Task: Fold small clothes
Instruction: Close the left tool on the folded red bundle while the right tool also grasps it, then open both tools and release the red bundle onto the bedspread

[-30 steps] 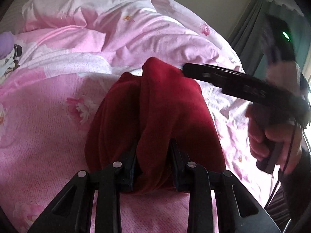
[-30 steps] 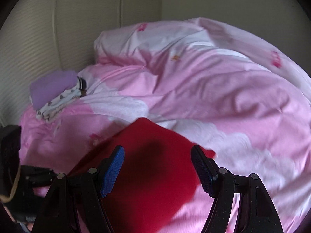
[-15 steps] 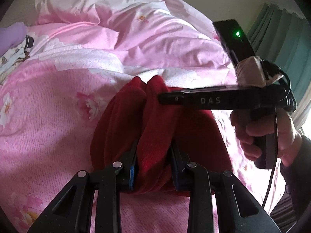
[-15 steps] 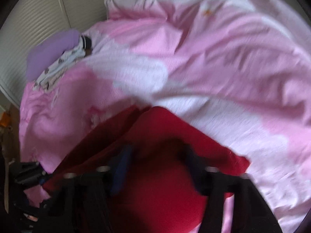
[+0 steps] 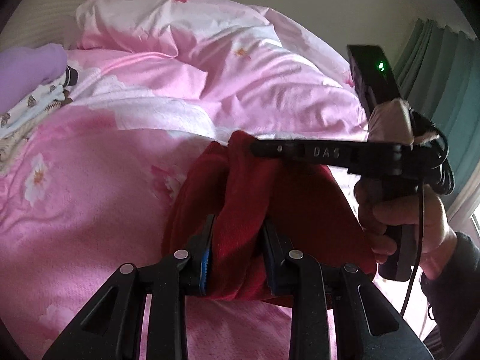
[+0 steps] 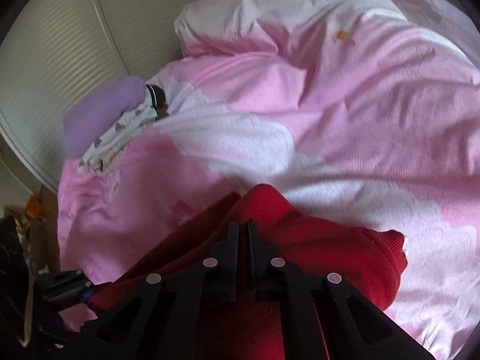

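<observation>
Left gripper [image 5: 237, 240] pinching bunched fold of red garment [image 5: 303, 210] lying on pink duvet [image 5: 90, 180]; right gripper [image 6: 243, 234] clamping same garment, fingers nearly touching; folded clothes pile [image 6: 105, 129] resting well apart.

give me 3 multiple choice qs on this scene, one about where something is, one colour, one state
1. Where does the purple item lie?
A. on the far side of the bed, near the wall
B. between the left tongs
C. on the floor

2. What colour is the garment being folded?
A. blue
B. red
C. white

3. What state are the right tongs in?
A. wide open
B. out of view
C. shut at the garment's edge

Answers:
1 A, it rests on the pink duvet by the wall.
2 B, it shows dark red in both views.
3 C, the jaws stand almost together there; the left tongs clamp a bunch of the same cloth.
</observation>
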`<state>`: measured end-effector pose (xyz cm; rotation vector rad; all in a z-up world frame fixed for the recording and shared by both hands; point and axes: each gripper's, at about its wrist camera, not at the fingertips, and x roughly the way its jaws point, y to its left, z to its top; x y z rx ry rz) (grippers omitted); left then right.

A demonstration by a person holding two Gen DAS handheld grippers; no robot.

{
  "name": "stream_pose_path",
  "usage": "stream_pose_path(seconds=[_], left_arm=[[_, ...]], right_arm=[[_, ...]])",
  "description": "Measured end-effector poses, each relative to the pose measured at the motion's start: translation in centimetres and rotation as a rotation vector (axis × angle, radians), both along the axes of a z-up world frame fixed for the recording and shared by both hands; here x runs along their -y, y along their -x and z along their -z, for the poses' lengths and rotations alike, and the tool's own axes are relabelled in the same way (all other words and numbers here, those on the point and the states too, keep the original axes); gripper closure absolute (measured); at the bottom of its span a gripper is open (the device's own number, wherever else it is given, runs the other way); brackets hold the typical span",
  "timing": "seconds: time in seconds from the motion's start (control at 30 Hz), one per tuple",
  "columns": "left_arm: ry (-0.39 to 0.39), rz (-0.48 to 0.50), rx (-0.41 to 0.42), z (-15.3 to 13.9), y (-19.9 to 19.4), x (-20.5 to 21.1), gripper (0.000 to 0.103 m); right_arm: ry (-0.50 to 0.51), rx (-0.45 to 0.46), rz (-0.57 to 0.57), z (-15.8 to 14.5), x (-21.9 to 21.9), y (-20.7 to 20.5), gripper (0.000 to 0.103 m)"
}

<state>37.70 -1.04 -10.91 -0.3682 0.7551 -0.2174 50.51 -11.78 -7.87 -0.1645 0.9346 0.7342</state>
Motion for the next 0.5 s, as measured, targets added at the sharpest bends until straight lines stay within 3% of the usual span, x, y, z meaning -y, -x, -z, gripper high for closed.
stream_pose_path(seconds=[0.17, 0.27, 0.4, 0.5], left_arm=[[0.011, 0.035, -0.059, 2.3, -1.0, 0.5, 0.072], [0.005, 0.054, -0.044, 1.8, -0.7, 0.8, 0.072], [0.010, 0.084, 0.016, -0.1, 0.1, 1.5, 0.068], [-0.010, 0.104, 0.065, -1.7, 0.9, 2.0, 0.068]], right_arm=[[0.037, -0.046, 0.028, 2.8, 0.4, -0.5, 0.096], [0.021, -0.031, 0.054, 3.6, 1.4, 0.0, 0.092], [-0.006, 0.051, 0.089, 1.7, 2.6, 1.6, 0.075], [-0.011, 0.140, 0.135, -0.1, 4.5, 3.9, 0.075]])
